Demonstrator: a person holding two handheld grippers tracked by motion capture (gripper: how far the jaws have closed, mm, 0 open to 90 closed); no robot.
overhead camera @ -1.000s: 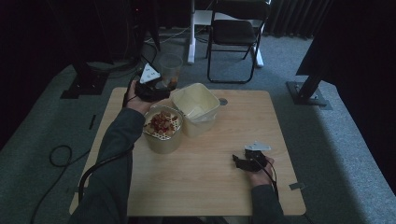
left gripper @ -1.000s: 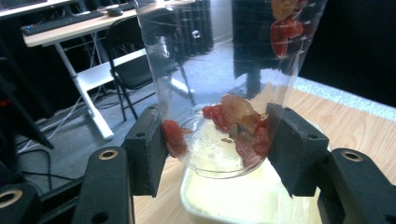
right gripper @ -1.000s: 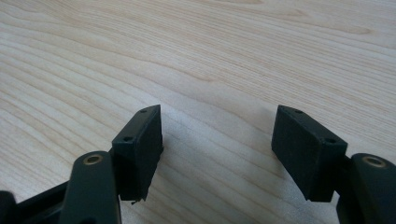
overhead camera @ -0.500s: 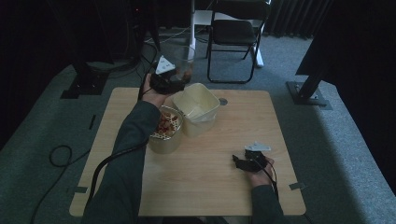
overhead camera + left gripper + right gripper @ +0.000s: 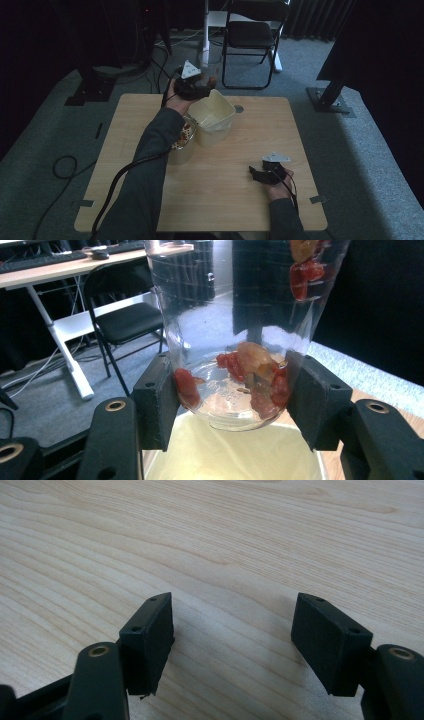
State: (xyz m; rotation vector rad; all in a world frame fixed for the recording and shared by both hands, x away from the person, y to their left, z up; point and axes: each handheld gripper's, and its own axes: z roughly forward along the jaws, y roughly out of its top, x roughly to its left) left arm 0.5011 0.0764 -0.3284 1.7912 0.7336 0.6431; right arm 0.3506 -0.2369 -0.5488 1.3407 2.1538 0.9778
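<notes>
My left gripper (image 5: 196, 89) is shut on a clear plastic cup (image 5: 240, 330), held up above the far rim of a cream tub (image 5: 216, 114). A few red and tan snack pieces (image 5: 250, 375) lie in the cup's bottom, and more cling near its top. The cup (image 5: 210, 62) stands roughly upright over the tub's pale inside (image 5: 225, 455). Beside the tub, partly under the left sleeve, a round container (image 5: 181, 142) holds the same red and tan snacks. Down at the table's near right my right gripper (image 5: 261, 172) rests open, with bare wood between its fingers (image 5: 150, 635).
The light wooden table (image 5: 215, 200) has bare room across its near half and right side. A small metal disc (image 5: 239, 108) lies beyond the tub. Behind the table stand a black folding chair (image 5: 252, 35), a white desk leg and dark stand bases on grey carpet.
The left gripper has carried the cup from the table's far left rightward and upward, to above the tub's far rim. The right gripper has stayed put.
</notes>
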